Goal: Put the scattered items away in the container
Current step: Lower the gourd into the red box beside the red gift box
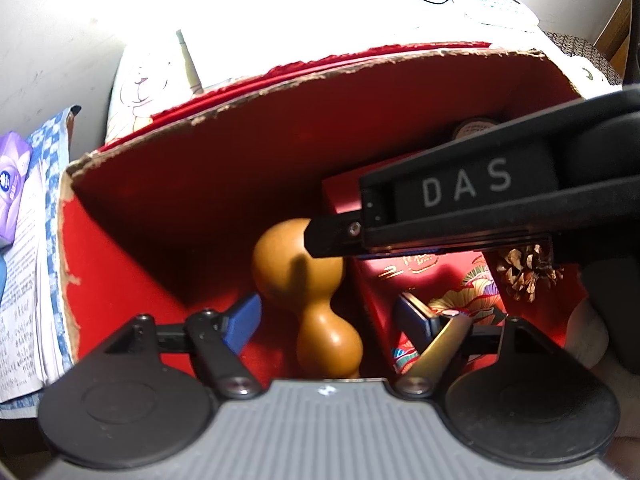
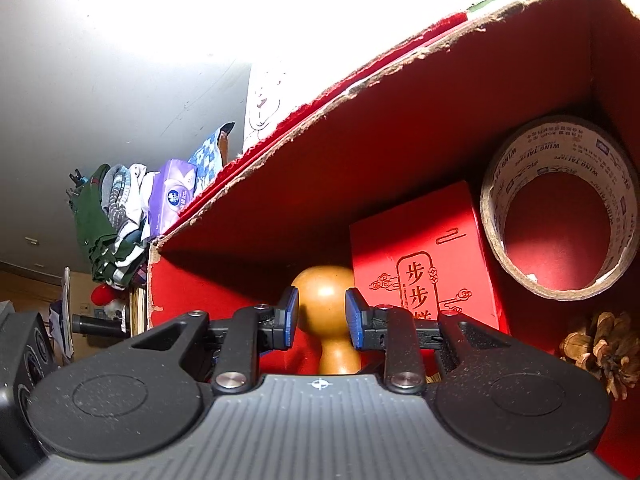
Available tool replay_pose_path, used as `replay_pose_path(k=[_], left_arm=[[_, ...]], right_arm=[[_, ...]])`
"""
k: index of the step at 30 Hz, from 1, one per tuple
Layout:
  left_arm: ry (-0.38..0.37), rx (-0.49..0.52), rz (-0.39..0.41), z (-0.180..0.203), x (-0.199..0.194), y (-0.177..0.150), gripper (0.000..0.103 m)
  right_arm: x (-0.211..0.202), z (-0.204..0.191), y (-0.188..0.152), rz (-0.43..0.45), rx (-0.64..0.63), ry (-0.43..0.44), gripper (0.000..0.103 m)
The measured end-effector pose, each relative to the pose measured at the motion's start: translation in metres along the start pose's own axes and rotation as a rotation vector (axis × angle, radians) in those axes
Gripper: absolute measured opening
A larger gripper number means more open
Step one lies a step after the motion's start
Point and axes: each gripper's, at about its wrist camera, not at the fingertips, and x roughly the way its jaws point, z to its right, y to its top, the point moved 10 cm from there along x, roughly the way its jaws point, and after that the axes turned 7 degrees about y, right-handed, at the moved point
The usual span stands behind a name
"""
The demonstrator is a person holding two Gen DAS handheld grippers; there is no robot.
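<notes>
Red cardboard box [image 1: 168, 184], torn along its rim, already holds the wooden gourd [image 1: 308, 288], lying on the box floor near the middle. Right of the gourd lean a red packet [image 2: 424, 264], a tape roll [image 2: 560, 216] and a pine cone [image 2: 604, 348]. The right gripper [image 2: 322, 322] has its fingers spread, flanking the gourd's bulb without clear contact. The left gripper [image 1: 336, 320] is also spread wide, straddling the gourd. I'd lift both straight up, so no finger drags the gourd or topples the packet.

Both wrist views close, inside red box [image 1: 180, 184], share gourd [image 2: 324, 292].
</notes>
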Motion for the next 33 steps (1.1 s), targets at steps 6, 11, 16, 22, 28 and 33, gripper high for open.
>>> replay_pose_path(k=[6, 11, 16, 22, 28, 33], left_arm=[[0.000, 0.001, 0.002, -0.006, 0.009, 0.014, 0.078], [0.004, -0.001, 0.005, 0.006, 0.014, 0.020, 0.078], [0.015, 0.005, 0.014, 0.005, 0.023, 0.017, 0.078], [0.017, 0.001, 0.012, 0.007, 0.020, 0.016, 0.078], [0.016, -0.006, 0.008, 0.007, 0.020, 0.016, 0.079], [0.025, -0.003, 0.014, 0.008, 0.019, 0.016, 0.079]], right_arm=[[0.000, 0.000, 0.000, 0.004, -0.011, -0.008, 0.030], [-0.001, -0.001, 0.000, 0.009, -0.020, -0.014, 0.030], [-0.001, -0.001, 0.000, 0.008, -0.028, -0.020, 0.030], [-0.001, 0.000, 0.000, 0.009, -0.027, -0.022, 0.030], [-0.001, 0.000, 0.000, 0.003, -0.023, -0.022, 0.030], [0.000, 0.000, 0.000, 0.004, -0.022, -0.019, 0.030]])
